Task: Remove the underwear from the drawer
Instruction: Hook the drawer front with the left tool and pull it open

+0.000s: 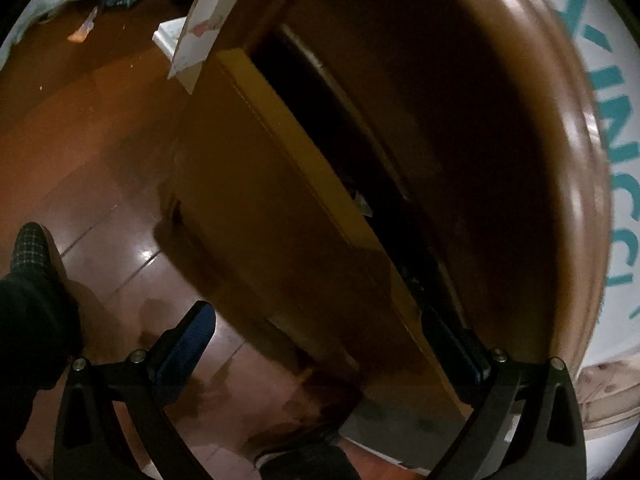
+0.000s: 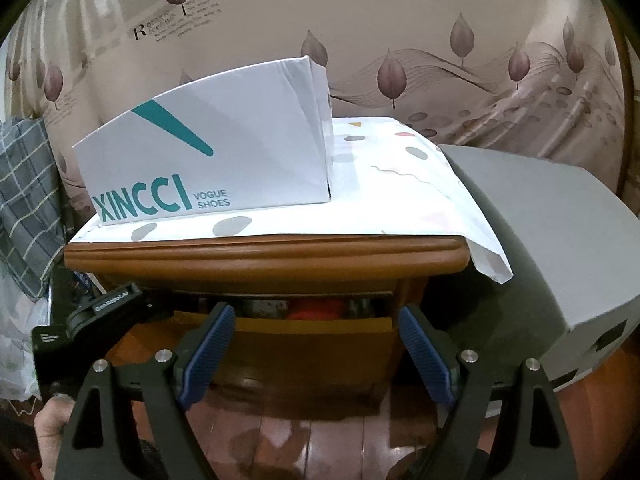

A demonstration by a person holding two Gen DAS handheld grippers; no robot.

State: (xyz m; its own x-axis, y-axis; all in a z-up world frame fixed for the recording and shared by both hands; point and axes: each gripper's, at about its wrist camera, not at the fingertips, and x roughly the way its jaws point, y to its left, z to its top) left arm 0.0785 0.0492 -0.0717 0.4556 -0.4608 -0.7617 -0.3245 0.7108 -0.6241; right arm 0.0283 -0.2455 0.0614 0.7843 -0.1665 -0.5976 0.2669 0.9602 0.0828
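A brown wooden nightstand has its top drawer (image 2: 312, 340) pulled partly out. Red cloth (image 2: 316, 310) and darker items show in the gap under the top; I cannot tell which is underwear. My right gripper (image 2: 316, 344) is open in front of the drawer front, empty. My left gripper (image 1: 320, 344) is open and straddles the drawer's front panel (image 1: 288, 208) from above, one finger outside, one inside the dark drawer gap (image 1: 360, 176). It shows at the drawer's left in the right wrist view (image 2: 100, 312).
A white XINCCI shoe box (image 2: 208, 156) stands on a spotted cloth (image 2: 400, 184) on the nightstand top. A grey box (image 2: 552, 248) sits to the right, a plaid cloth (image 2: 24, 200) to the left. A patterned curtain hangs behind. My slippered foot (image 1: 32, 248) is on the wooden floor.
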